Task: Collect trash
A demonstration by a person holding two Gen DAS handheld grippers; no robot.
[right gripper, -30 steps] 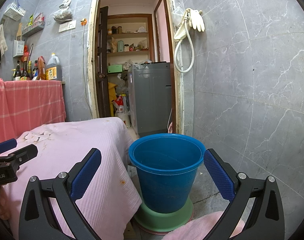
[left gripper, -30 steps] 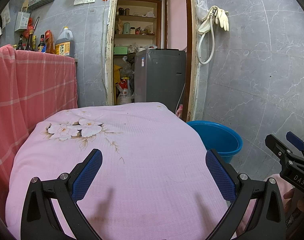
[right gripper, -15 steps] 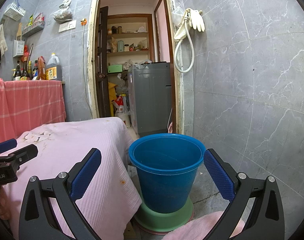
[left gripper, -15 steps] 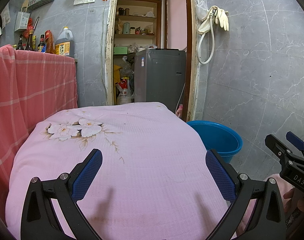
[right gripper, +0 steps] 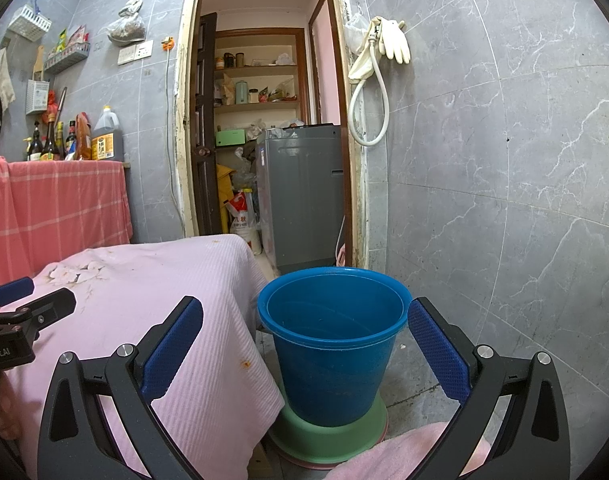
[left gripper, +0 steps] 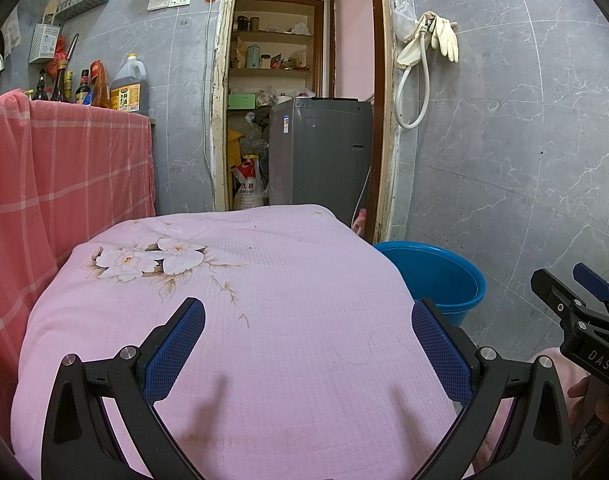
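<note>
The left gripper (left gripper: 307, 344) is wide apart and holds nothing. It hangs over the pink cloth (left gripper: 264, 300) that covers the table. The cloth has a white flower print (left gripper: 148, 260) on the side far from the gripper. A few small brown spots sit on the cloth, but the view is too blurry to tell if they are crumbs or stains. No clear bit of trash shows on the cloth.

The right gripper (right gripper: 305, 342) is wide apart too, with nothing in it. It points at the blue bucket (right gripper: 332, 344). The bucket stands on the floor, just beside the edge of the cloth, on a green base (right gripper: 328, 436). The bucket looks empty inside.

Behind the bucket is an open door with a grey washer (right gripper: 304, 196) in it. Above the bucket, white gloves (right gripper: 388, 40) and a hose (right gripper: 368, 104) hang on the grey wall. To the left of the cloth hangs a red checked cloth (left gripper: 64, 176) with bottles (left gripper: 84, 84) on top.
</note>
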